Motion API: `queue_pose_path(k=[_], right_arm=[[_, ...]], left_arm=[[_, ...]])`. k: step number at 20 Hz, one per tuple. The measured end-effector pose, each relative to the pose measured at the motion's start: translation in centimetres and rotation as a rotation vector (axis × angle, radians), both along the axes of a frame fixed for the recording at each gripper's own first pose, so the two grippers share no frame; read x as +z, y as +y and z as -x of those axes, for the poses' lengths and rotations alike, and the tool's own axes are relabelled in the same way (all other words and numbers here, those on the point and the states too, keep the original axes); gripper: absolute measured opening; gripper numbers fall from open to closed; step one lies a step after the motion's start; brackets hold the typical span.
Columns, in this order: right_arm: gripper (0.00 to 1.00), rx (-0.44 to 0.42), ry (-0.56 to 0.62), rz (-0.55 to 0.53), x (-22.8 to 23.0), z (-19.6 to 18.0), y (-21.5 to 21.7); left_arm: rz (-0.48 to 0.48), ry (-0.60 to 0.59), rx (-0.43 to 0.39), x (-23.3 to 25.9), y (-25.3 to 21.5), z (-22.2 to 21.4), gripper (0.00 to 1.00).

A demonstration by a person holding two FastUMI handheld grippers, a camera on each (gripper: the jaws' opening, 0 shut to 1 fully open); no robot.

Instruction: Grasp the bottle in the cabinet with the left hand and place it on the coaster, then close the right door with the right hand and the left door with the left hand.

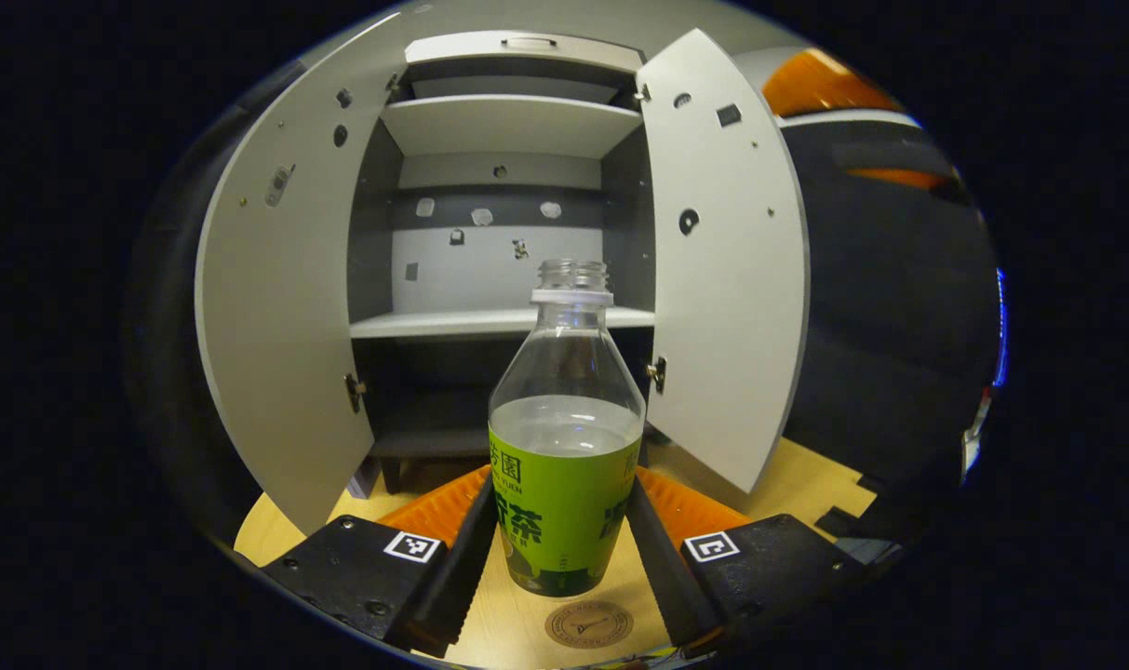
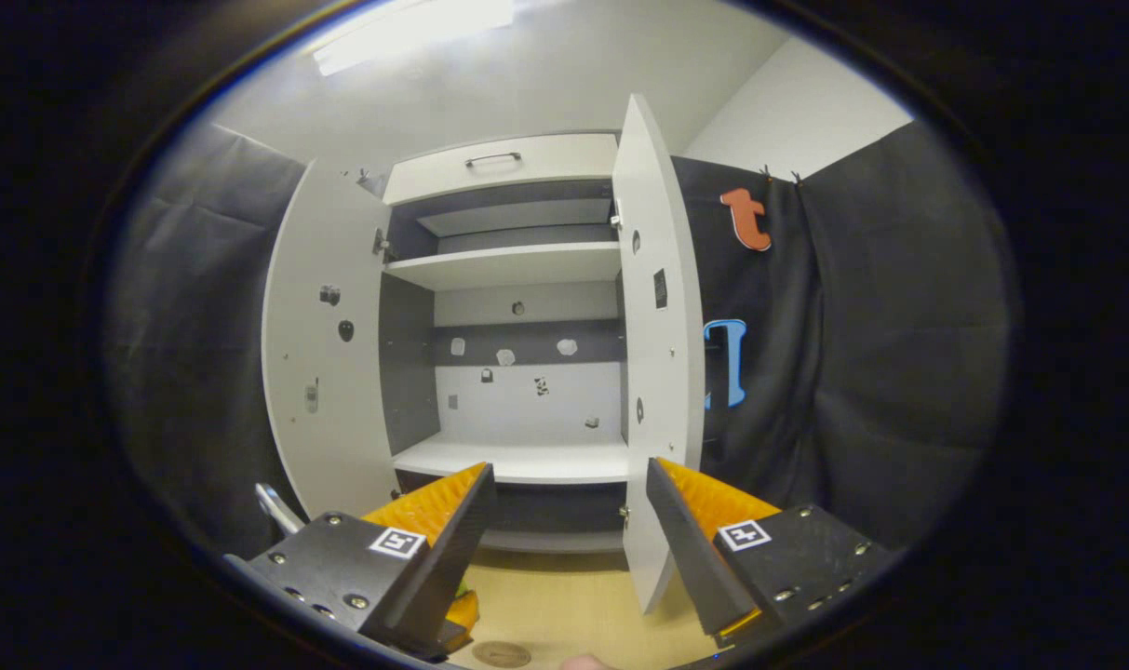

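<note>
A: Half-full bottle, uncapped, hanging pinched in left gripper just above table, behind coaster.
B: Risking a slosh if tilting, or landing off-centre. Right gripper idling spread, facing right door.

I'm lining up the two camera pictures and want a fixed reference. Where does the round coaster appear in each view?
Left gripper view: coaster at bottom centre on the wooden table, just below the bottle held in the left claw.
Right gripper view: coaster at the bottom edge, left of centre.
Shared landmark: the open cabinet's right door.
</note>
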State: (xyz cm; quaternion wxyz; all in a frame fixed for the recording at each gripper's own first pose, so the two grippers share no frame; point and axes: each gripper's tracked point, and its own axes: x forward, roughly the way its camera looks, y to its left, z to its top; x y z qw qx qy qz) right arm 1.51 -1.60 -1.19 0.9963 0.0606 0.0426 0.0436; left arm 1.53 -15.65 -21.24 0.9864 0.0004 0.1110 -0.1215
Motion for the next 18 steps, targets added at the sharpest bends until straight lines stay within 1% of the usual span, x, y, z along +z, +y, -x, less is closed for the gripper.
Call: queue_pose_path(k=[4,8,10,13,16,17,18], right_arm=[[0.99,0.013,-0.025,-0.001,0.0,-0.4,1.2],[0.99,0.041,-0.037,-0.001,-0.2,-1.0,2.8],[0.99,0.045,-0.025,0.009,-0.8,-1.5,3.2],[0.98,0.02,0.015,0.03,-2.1,-2.2,3.2],[0.99,0.012,0.051,0.046,-3.3,-2.4,3.5],[0.94,0.01,0.057,0.055,-3.6,-2.5,3.5],[0.94,0.015,0.063,0.06,-3.9,-2.5,3.8]], left_arm=[[-0.004,0.013,-0.098,-3.5,-1.7,0.6,0.81],[-0.036,0.033,-0.188,-7.3,-3.0,1.6,0.81],[-0.036,0.039,-0.217,-8.6,-3.4,1.9,0.81],[-0.035,0.061,-0.246,-10.3,-3.6,2.3,0.81],[-0.019,0.107,-0.283,-12.0,-3.8,3.1,0.81],[-0.017,0.113,-0.301,-12.1,-3.9,3.4,0.83],[-0.02,0.11,-0.318,-12.2,-4.1,3.5,0.82]])
